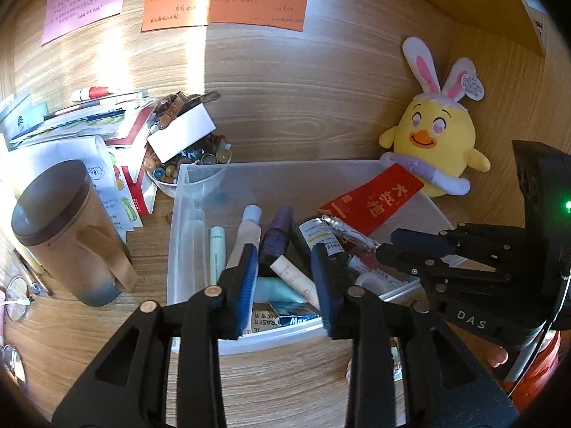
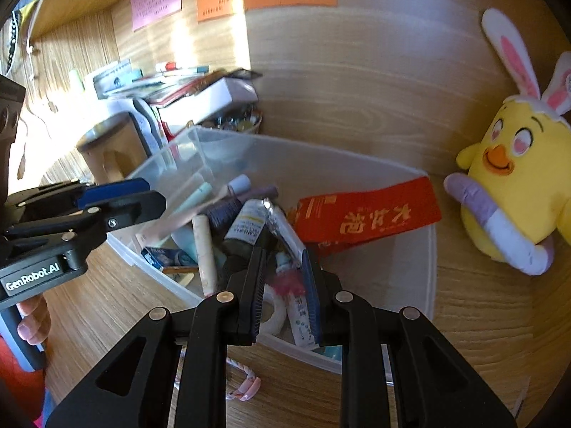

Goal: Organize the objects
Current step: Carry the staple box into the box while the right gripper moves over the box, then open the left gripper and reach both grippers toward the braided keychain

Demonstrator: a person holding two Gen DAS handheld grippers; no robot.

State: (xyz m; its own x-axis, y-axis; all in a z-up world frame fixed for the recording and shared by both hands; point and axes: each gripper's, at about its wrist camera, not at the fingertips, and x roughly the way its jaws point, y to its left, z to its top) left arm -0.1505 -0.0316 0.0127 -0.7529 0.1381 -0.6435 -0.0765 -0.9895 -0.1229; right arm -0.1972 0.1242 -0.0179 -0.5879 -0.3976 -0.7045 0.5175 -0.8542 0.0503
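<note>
The right gripper (image 2: 283,287) hangs over the clear bin (image 2: 431,249) on the table, jaws narrowed around a pink-capped tube (image 2: 291,281), seemingly gripping it. The left gripper (image 1: 285,281) waits half-open, empty, above the tubes.

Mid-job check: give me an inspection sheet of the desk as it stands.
Surface: wooden desk, sunlit at left.
Job's things: clear bin holds tubes, bottles, red packet.
Clutter: lidded mug, paper pile, bowl of beads.
Grippers: left gripper open above bin; right gripper closing around a pink-tipped pen, grip unclear.
Cables: nothing seen.
Surroundings: plush chick, sticky notes on back panel.
</note>
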